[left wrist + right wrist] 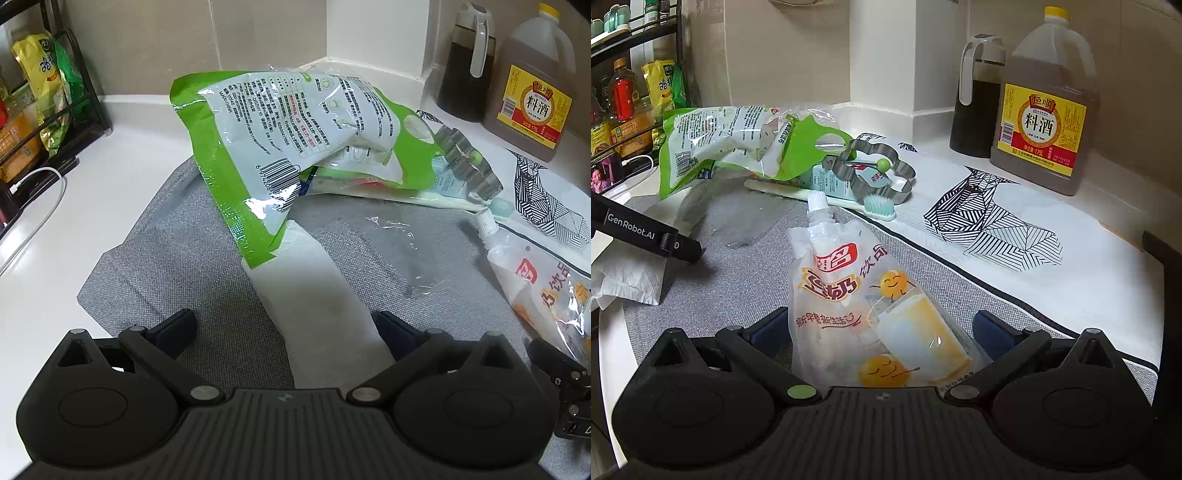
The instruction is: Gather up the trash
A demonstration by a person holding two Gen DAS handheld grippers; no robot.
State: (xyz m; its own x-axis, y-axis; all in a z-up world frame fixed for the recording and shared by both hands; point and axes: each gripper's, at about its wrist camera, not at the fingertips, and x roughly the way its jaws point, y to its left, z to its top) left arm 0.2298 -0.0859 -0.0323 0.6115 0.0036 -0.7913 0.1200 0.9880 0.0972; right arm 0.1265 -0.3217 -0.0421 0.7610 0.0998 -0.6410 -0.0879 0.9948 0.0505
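Observation:
A white paper napkin [317,310] lies on the grey mat [177,266], between the open fingers of my left gripper [286,328]. A crumpled green and white plastic bag [280,136] lies just beyond it. A clear plastic scrap [402,251] lies to the right. A soy milk drink pouch [871,306] with a white spout lies between the open fingers of my right gripper [882,328]. The pouch also shows in the left wrist view [546,288]. The napkin [631,280] and the green bag [731,144] show at the left of the right wrist view.
A toothbrush [827,199], a metal cutter [875,166] and a small box lie behind the pouch. A cooking wine jug [1045,107] and a dark oil bottle [975,99] stand at the back right. A black rack [40,110] with packets stands at the left. A white patterned cloth [997,225] lies at the right.

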